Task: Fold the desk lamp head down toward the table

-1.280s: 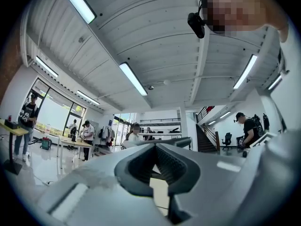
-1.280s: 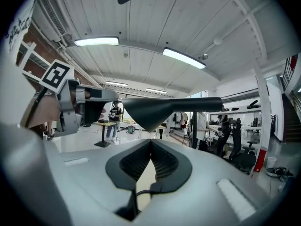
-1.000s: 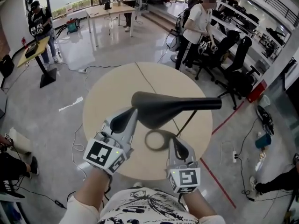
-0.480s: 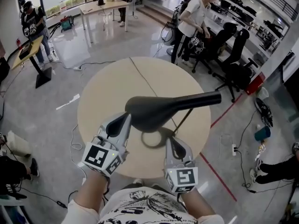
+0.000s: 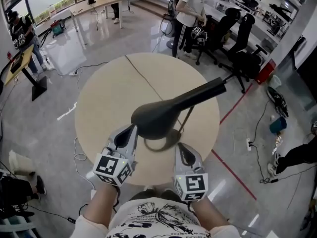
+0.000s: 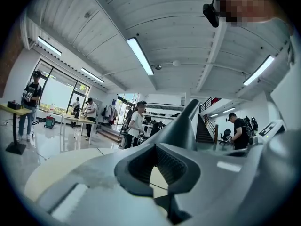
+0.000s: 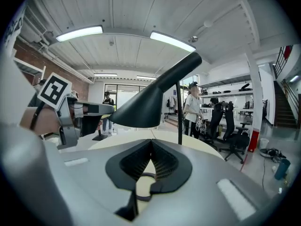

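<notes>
Left gripper (image 5: 132, 129) and right gripper (image 5: 180, 147), both clenched on nothing, sit near the lamp (image 5: 158, 117), whose head is raised over the round table (image 5: 104, 93)

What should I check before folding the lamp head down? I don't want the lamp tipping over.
1. Grip on lamp head: not ok. Left gripper is shut and empty, beside the head's wide end.
2. Base steadied: not ok. Right gripper is shut and empty, near the ring base, not on it.
3. Room under the head: ok. Table is bare there.
4. Bystanders out of reach: ok. Person stands beyond the table's far edge.
5. Hinge stiffness: cannot tell.
</notes>
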{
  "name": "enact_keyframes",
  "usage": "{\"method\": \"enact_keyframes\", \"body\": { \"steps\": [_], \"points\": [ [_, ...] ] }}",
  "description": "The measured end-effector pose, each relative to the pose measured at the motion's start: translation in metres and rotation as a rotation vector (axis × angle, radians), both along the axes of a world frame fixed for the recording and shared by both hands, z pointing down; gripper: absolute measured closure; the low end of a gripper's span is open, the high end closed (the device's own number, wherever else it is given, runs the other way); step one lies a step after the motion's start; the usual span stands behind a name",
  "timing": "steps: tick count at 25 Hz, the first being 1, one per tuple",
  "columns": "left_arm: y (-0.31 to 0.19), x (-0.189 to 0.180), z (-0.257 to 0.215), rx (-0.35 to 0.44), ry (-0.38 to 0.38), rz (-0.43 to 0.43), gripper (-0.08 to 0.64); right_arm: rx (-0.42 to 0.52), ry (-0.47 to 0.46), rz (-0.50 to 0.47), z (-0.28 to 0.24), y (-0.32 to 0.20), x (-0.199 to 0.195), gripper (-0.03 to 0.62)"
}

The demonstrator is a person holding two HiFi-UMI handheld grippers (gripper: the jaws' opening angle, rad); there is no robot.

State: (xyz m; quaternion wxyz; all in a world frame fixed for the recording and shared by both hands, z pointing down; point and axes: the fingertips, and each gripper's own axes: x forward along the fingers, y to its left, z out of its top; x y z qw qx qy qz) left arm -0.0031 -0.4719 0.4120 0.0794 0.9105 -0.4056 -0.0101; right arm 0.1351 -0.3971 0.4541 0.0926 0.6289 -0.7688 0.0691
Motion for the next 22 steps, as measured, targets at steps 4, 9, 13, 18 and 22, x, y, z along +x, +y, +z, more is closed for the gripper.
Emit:
{"method": "enact_keyframes", "body": {
  "steps": [4, 9, 13, 18, 22],
  "points": [
    [0.000, 0.011, 0.017, -0.016, -0.022, 0.015, 0.555, -0.020, -0.005, 0.008, 0.009, 0.004, 0.002, 0.583],
    [0.000, 0.027, 0.037, -0.047, -0.022, 0.039, 0.555, -0.041, -0.006, 0.025, 0.017, 0.008, 0.008, 0.583],
    [0.001, 0.033, 0.043, -0.062, 0.011, 0.045, 0.557, -0.054, -0.007, 0.037, 0.022, 0.012, 0.015, 0.583],
    [0.001, 0.037, 0.045, -0.057, -0.002, 0.058, 0.555, -0.057, -0.020, 0.052, 0.022, 0.014, 0.021, 0.583],
    [0.007, 0.034, 0.025, -0.009, 0.009, 0.057, 0.555, -0.036, -0.016, 0.062, 0.015, 0.014, 0.020, 0.583]
  ]
}}
